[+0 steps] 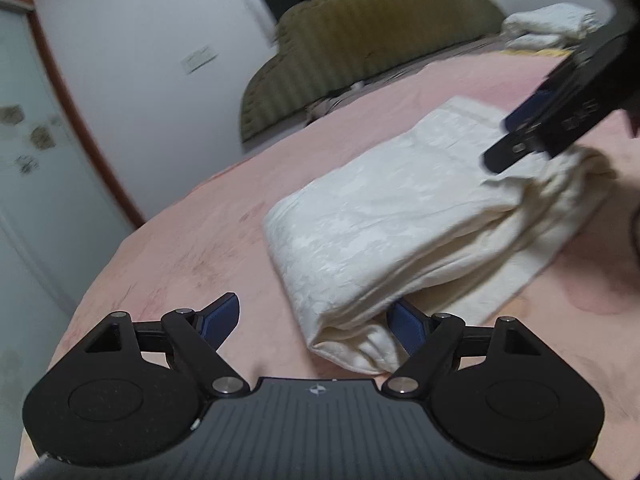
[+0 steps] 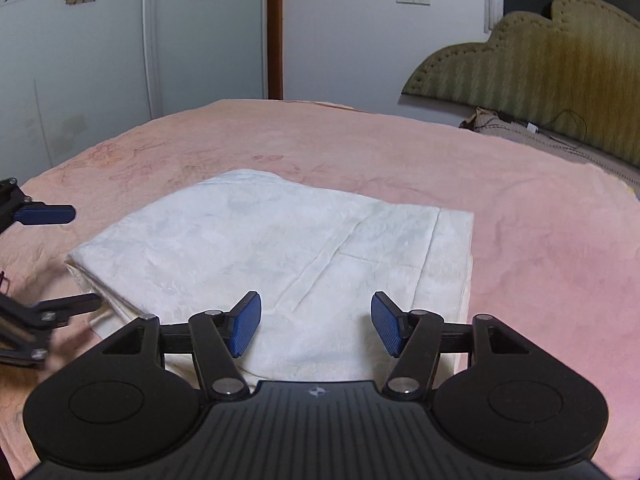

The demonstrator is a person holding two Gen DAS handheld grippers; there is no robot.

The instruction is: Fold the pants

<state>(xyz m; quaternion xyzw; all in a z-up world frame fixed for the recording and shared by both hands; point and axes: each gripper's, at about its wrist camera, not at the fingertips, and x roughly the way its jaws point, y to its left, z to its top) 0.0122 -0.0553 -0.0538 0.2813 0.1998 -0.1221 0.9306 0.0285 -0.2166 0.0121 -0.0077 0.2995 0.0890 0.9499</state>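
Folded cream-white textured pants (image 2: pixel 272 248) lie mid-frame on pink bed cover (image 2: pixel 520 200). Left hand-held gripper (image 1: pixel 316 322) released, straddling pants' corner; right hand-held gripper (image 2: pixel 316 322) released above pants.

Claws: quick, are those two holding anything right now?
Left claw: open, holding nothing, at the pants' corner.
Right claw: open, holding nothing, over the pants.

Right gripper (image 1: pixel 520 136) motion-blurred, cut off at the left view's edge.

One pants (image 2: pixel 276 256), two tools (image 2: pixel 316 322) (image 1: pixel 316 324)
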